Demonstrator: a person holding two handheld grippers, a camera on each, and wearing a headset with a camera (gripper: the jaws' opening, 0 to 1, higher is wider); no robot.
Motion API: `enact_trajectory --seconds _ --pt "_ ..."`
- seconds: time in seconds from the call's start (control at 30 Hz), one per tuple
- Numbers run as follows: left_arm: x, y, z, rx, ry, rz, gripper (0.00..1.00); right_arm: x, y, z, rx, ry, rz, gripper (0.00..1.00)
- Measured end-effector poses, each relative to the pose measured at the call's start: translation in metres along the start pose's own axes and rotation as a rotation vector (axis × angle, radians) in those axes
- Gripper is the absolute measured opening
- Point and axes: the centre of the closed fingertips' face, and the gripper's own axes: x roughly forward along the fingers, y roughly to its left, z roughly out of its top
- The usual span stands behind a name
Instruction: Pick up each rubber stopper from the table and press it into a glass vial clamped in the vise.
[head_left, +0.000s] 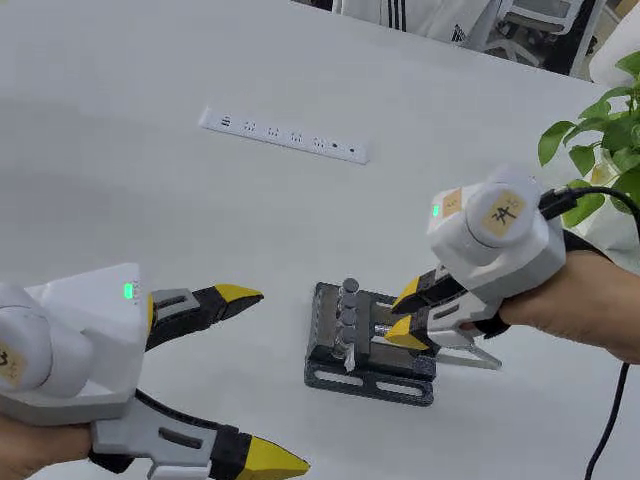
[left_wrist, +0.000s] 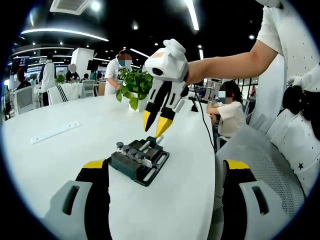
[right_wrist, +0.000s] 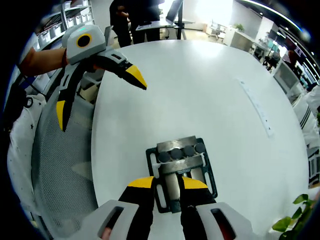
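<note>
Four glass vials (head_left: 347, 318) stand in a row in the vise (head_left: 372, 375). Each one has a dark rubber stopper (right_wrist: 176, 154) on top. I cannot tell if every stopper is pushed all the way in. The job looks very close to done, maybe at the last check.

The right hand-held gripper (head_left: 406, 316) hangs just to the right of the vise, above its screw. Its jaws are a little apart and hold nothing. The left hand-held gripper (head_left: 258, 378) is near and to the left, well apart from the vise. Its jaws are spread wide and hold nothing.

If one stopper sits too high, the next move calls for a slow, straight push down on it. It should be soft, so the glass does not crack.

The vise sits on a big white round counter (head_left: 150, 200). A white power strip (head_left: 285, 135) lies on the far side. A green plant (head_left: 600, 140) is at the far right. The room is a bright office with people (left_wrist: 117, 70) and a mesh chair (right_wrist: 65, 165).
</note>
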Motion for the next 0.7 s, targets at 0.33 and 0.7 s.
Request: enact_trajectory --seconds 0.33,0.7 --pt "-0.001 0.003 -0.002 0.036 0.03 0.022 0.99 -0.023 0.003 -0.02 0.121 -0.131 -0.047 0.28" --pt "-0.001 0.013 -0.005 0.069 0.079 0.059 0.99 -0.045 -0.002 -0.045 0.258 -0.352 -0.128 0.42"
